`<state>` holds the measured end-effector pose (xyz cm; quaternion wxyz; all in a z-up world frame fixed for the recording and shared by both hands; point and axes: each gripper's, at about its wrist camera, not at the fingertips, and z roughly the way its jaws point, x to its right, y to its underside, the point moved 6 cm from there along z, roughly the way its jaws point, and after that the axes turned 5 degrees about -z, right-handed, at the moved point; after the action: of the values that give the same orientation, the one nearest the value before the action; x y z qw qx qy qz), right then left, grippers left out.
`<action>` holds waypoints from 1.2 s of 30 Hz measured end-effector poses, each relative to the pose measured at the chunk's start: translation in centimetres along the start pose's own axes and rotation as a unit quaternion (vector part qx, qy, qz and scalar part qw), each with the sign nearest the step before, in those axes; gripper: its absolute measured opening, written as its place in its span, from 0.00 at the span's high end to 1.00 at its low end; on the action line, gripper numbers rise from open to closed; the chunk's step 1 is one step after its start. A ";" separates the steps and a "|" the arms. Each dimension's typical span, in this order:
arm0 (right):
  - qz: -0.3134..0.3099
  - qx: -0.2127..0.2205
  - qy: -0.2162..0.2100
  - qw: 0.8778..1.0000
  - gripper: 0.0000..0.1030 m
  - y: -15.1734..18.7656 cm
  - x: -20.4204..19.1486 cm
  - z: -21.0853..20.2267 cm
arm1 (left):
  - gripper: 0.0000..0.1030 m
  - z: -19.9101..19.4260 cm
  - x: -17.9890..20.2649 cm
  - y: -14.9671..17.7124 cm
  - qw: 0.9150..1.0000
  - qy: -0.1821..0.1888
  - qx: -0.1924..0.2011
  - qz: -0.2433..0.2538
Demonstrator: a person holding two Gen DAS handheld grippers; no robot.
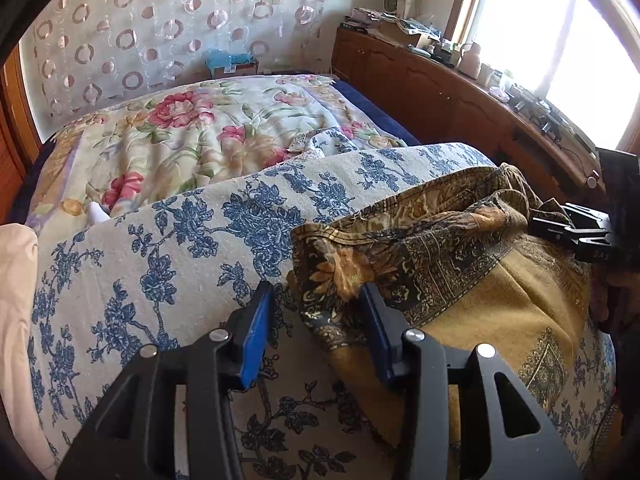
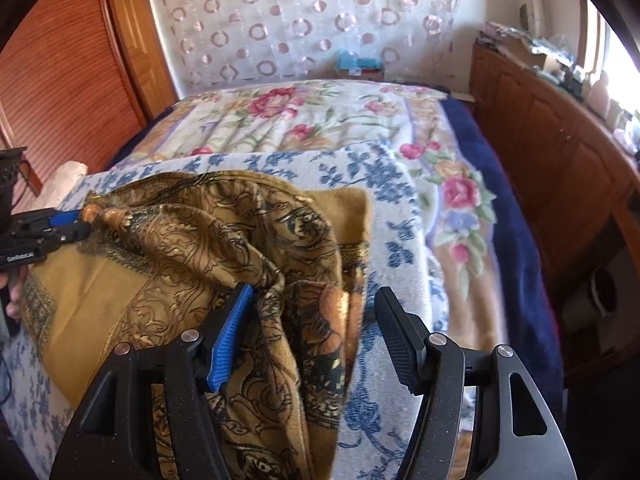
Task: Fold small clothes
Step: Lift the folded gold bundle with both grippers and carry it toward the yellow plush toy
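A mustard and black patterned cloth (image 1: 472, 272) lies bunched on a white cover with blue flowers (image 1: 192, 232). My left gripper (image 1: 318, 304) is open, its blue pads either side of the cloth's near left corner. In the right wrist view the same cloth (image 2: 240, 240) is heaped, and my right gripper (image 2: 316, 312) is open with a fold of cloth between its fingers. The left gripper (image 2: 82, 220) shows at the left edge of that view, at the cloth's far corner. The right gripper (image 1: 560, 228) shows at the right edge of the left wrist view, by the cloth.
A floral bedspread (image 1: 192, 136) covers the bed behind the blue-flowered cover (image 2: 400, 208). A wooden cabinet (image 1: 440, 92) with clutter on top runs along the right under a bright window. A wooden door (image 2: 60, 100) stands at the left. A pale pillow (image 1: 16, 280) lies at the left.
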<state>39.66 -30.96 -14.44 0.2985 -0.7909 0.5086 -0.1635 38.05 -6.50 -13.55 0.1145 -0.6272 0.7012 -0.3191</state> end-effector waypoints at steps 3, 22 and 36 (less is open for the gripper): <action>-0.007 0.001 -0.017 1.000 0.58 0.1 -0.5 0.0 | 0.77 0.0 0.4 0.1 1.000 0.027 -0.011 -0.002; -0.137 0.118 -0.013 0.983 0.90 -5.2 -11.2 -9.0 | 0.97 -17.9 -0.5 1.8 0.986 0.047 0.159 -0.011; -0.291 0.170 -0.105 0.936 0.91 -15.2 -31.4 -6.2 | 0.97 -29.1 -15.7 8.1 0.958 -0.084 0.248 -0.119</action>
<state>33.41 0.03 1.46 0.4193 -0.8545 0.1868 -0.2433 18.15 17.40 0.35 0.2861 -0.6822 0.5083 -0.4408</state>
